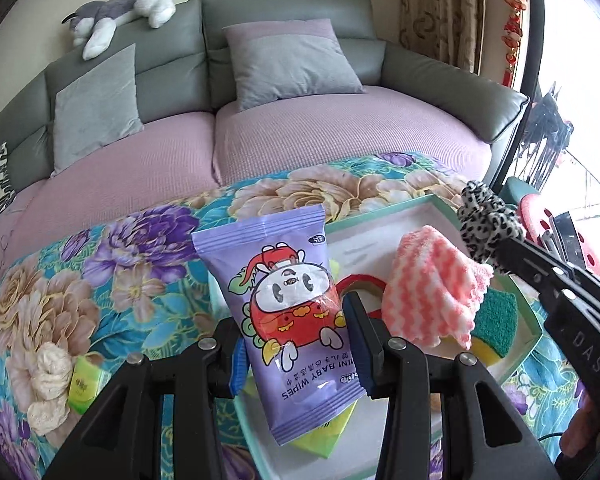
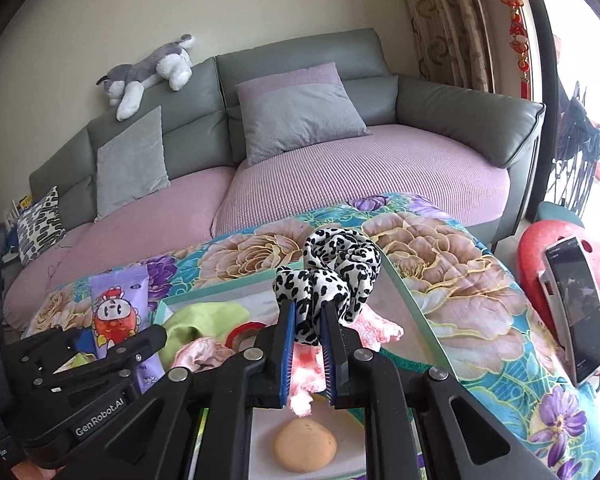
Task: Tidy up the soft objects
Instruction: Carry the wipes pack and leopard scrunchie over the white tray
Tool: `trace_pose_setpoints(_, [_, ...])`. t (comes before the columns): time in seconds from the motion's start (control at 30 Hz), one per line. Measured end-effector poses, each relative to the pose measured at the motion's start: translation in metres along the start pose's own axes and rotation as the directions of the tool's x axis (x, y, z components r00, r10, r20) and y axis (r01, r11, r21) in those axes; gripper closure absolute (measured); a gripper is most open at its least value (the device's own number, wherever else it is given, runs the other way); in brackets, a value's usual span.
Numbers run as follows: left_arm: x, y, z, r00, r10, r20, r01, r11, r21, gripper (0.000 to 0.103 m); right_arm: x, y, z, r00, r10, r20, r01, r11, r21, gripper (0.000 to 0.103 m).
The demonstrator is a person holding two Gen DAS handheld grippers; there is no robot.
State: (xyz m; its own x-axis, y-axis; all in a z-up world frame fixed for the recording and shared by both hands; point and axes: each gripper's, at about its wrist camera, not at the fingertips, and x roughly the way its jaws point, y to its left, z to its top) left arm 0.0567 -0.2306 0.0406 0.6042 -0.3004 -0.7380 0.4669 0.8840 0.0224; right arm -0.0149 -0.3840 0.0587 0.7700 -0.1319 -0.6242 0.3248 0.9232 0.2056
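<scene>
Our left claw (image 1: 296,344) is clamped narrow on a purple pack of baby wipes (image 1: 288,304), gripped across its lower half so the pack's long axis runs up and away from the pads, tilted a little leftward. Our right claw (image 2: 308,340) is pinched nearly closed on a leopard-print scrunchie (image 2: 336,268), which bunches up above the fingertips. Directly beneath both claws lies the mint-rimmed tray (image 1: 534,334), already holding a pink-and-white fluffy cloth (image 1: 432,284), a green-and-yellow sponge (image 1: 494,322), a red ring of tape (image 1: 360,282) and a lime-green cloth (image 2: 204,320); a round tan lump (image 2: 305,450) sits on the white tray floor under the right claw. We judge both held things need only a short descent into the tray: the wipes hang over its near left part, the scrunchie over its middle, so neither hand must cross the other. The tray rests on a counter under a floral cloth (image 1: 112,280), where a small green packet (image 1: 86,386) lies outside the tray to the left. Beyond stands a grey sofa (image 1: 284,16).
</scene>
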Motion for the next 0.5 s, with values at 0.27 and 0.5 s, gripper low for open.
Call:
trace_pose_setpoints(0.27, [0.023,-0.016,0.009,1.0,-0.019,0.014,0.019,0.999,0.036,0.059,0.03,-0.01,-0.004,0.999,0.003,-0.039,-0.002,1.0,0.028,0.09])
trace_pose_setpoints(0.5, [0.053,-0.023,0.003,0.999,-0.023,-0.036,0.025,0.998,0.057,0.059,0.052,-0.011,-0.01,0.997,-0.002,-0.082,0.006,0.999,0.04,0.09])
